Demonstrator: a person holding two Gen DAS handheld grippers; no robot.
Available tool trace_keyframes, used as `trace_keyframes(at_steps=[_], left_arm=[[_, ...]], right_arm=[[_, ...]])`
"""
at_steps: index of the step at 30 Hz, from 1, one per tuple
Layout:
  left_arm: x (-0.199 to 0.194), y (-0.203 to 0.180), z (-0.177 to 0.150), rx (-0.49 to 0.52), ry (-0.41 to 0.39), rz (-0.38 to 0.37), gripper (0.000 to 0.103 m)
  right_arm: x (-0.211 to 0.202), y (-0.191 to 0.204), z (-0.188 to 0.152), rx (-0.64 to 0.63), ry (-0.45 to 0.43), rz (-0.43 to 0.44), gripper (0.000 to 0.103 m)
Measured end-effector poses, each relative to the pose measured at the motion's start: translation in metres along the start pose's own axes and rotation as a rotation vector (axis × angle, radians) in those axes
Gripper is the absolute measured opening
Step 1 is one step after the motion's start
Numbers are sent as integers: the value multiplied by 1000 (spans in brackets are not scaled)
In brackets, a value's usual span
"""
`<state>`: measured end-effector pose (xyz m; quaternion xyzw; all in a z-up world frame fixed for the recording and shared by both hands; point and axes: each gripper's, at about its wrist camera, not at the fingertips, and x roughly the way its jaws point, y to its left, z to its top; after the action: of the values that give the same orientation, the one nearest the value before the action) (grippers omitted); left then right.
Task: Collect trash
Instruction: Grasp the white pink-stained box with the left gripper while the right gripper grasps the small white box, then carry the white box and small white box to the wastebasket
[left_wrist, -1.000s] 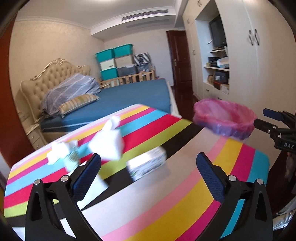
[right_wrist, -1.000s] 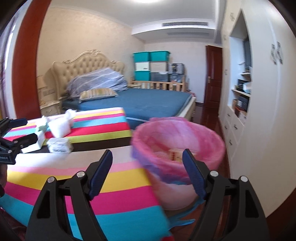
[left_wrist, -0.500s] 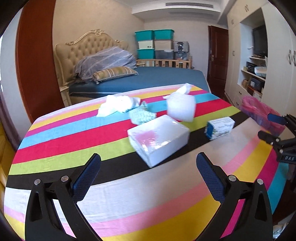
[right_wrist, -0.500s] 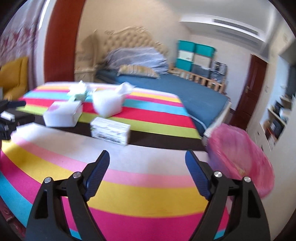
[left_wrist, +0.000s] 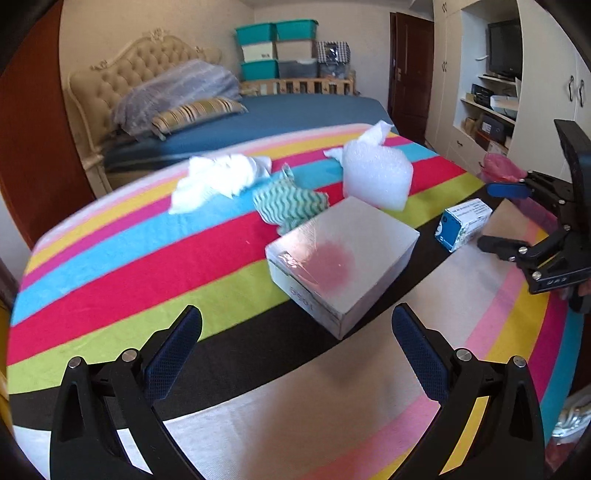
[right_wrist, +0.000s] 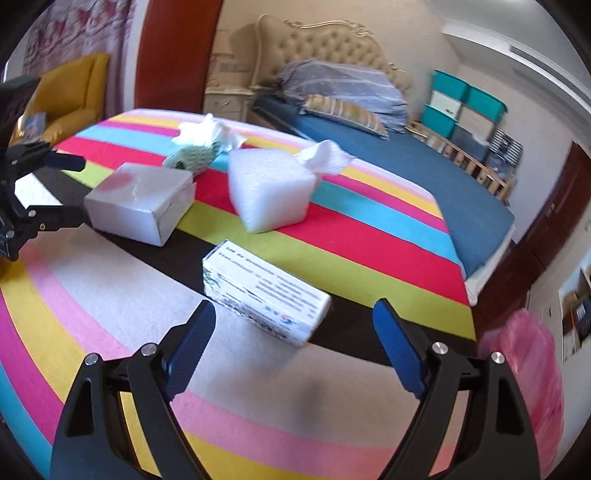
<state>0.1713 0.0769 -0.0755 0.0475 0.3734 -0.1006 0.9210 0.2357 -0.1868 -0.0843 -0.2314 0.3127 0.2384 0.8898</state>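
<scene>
Right gripper (right_wrist: 293, 328): your blue-padded jaws stand wide and have just been opening; nothing is clamped, though the small printed carton (right_wrist: 264, 295) lies just ahead of the gap, on the black stripe.
Left gripper (left_wrist: 295, 343): jaws spread wide and empty, aimed at the near corner of the white cardboard box (left_wrist: 341, 258).
Table (left_wrist: 110, 280): striped cloth in bright bands; all the remaining trash sits on it, towards the far side.
Pink-lined bin (right_wrist: 524, 373): beyond the table's right edge, partly blurred.
White cardboard box: largest piece, stiff and likely light; its glossy film top may slip, so take it across two opposite side walls, not top to bottom.
Foam pouch (left_wrist: 375, 177): white, soft and springy, just behind the box; a pinch at the twisted top should hold better than a squeeze of the body.
Crumpled tissue (left_wrist: 218, 177): soft, weightless, near the far edge; pinch the bulk.
Green wavy-patterned cloth (left_wrist: 290, 203): limp, touching the box's far side.
Small printed carton: thin card, light, easily crushed; close gently across its narrow width.
Pose: both your grippers tilt down at the tabletop, the left to the left of the right, each visible at the edge of the other's view.
</scene>
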Motion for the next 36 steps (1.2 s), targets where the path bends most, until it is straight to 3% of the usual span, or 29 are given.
trace_keyframes(at_steps=[6, 7, 8, 9, 13, 19, 20, 21, 28, 36], left_arm=[[16, 2, 12, 28, 23, -75, 96], [20, 2, 15, 33, 30, -78, 96], [23, 2, 17, 37, 36, -78, 96], [26, 1, 20, 44, 42, -79, 96], [36, -6, 35, 101, 44, -96, 96], [44, -27, 33, 169, 72, -172, 92], [42, -31, 30, 169, 75, -197, 69], [39, -35, 27, 164, 86, -229, 66], [1, -63, 6, 121, -35, -181, 65], [-26, -85, -11, 86, -113, -107, 65]], right_arm=[[17, 11, 14, -99, 26, 55, 83], [18, 12, 14, -105, 31, 69, 74], [17, 13, 14, -107, 29, 75, 55], [13, 13, 13, -99, 25, 79, 43], [-3, 16, 6, -62, 3, 74, 23], [-30, 21, -11, -4, -20, 37, 23], [-36, 21, -13, 19, -29, 29, 23], [-39, 20, -16, 37, -36, 18, 23], [-67, 20, -48, 190, -73, -16, 23], [-85, 26, -73, 253, -88, -32, 23]])
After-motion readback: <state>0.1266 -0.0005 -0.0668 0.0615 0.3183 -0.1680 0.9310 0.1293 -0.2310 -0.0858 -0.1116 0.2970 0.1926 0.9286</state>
